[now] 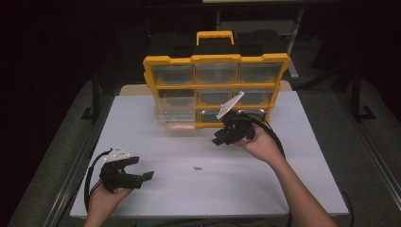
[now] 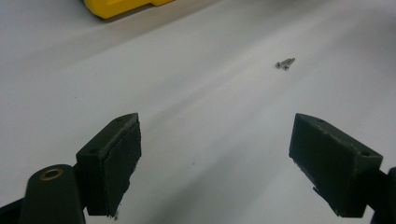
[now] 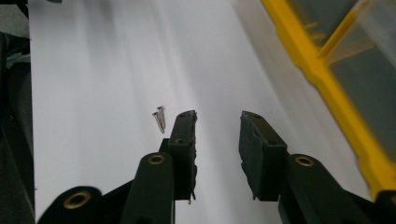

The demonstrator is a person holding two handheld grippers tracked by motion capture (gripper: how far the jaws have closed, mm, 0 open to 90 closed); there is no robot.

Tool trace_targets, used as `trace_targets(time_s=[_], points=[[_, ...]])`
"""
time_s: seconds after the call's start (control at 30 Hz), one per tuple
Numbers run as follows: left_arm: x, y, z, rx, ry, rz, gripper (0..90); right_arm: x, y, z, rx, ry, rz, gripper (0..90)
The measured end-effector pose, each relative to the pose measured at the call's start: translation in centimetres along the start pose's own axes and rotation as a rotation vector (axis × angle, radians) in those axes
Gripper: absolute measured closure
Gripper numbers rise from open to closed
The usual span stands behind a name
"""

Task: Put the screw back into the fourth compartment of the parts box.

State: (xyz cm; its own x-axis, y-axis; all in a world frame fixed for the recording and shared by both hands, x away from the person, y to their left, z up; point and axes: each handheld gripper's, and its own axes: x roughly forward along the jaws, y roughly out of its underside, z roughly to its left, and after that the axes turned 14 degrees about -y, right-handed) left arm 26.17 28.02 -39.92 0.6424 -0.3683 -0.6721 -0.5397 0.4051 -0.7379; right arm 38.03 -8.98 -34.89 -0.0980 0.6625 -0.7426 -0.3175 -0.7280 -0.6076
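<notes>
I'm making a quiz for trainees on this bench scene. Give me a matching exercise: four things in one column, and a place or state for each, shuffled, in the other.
Things:
1. screws
2. organizer box
3. left gripper
4. right gripper

Places or states:
A. stands upright at the far side of the table, yellow frame, clear drawers
B. jaws wide open, near the table's front left corner
C. lie side by side on the white tabletop
D. jaws partly open with nothing between them, just in front of the box

Pairs: 1-C, 2-A, 3-B, 4-D
</notes>
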Motion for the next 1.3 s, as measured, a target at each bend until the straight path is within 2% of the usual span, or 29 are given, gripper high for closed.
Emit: trace_targets(time_s=[0.1,0.17,0.47,0.6,0.73,0.93,1.13,1.2,1.3], points=[[0.0,0.0,0.0,0.007,0.0,0.0,16.5,1.2,0.5,0.0,-0.001,-0.009,0.011,63.7],[0.0,0.0,-0.1,-0.007,0.001,-0.004,16.5,1.9,0.7,0.0,0.0,-0.02,0.013,64.0],[0.0,0.0,-0.1,-0.006,0.0,-0.007,16.5,5.0,1.4,0.2,-0.015,-0.045,0.027,66.8],[-0.1,-0.1,-0.1,-0.005,-0.001,0.001,16.5,6.3,1.5,0.3,-0.015,-0.072,0.037,68.8],[0.0,0.0,-0.1,-0.009,0.001,-0.01,16.5,7.7,1.6,0.5,-0.03,-0.095,0.04,70.4],[0.0,0.0,0.0,0.0,0.0,-0.007,16.5,9.3,1.4,0.6,-0.043,-0.123,0.049,73.1],[0.0,-0.1,-0.1,-0.002,0.006,-0.01,16.5,10.0,1.0,0.7,-0.048,-0.128,0.05,76.5],[0.0,-0.1,0.0,0.014,0.006,-0.008,16.5,10.3,0.9,0.6,-0.065,-0.126,0.051,77.0],[-0.1,-0.1,-0.1,-0.001,0.008,-0.005,16.4,10.7,1.0,0.6,-0.061,-0.127,0.057,78.0]])
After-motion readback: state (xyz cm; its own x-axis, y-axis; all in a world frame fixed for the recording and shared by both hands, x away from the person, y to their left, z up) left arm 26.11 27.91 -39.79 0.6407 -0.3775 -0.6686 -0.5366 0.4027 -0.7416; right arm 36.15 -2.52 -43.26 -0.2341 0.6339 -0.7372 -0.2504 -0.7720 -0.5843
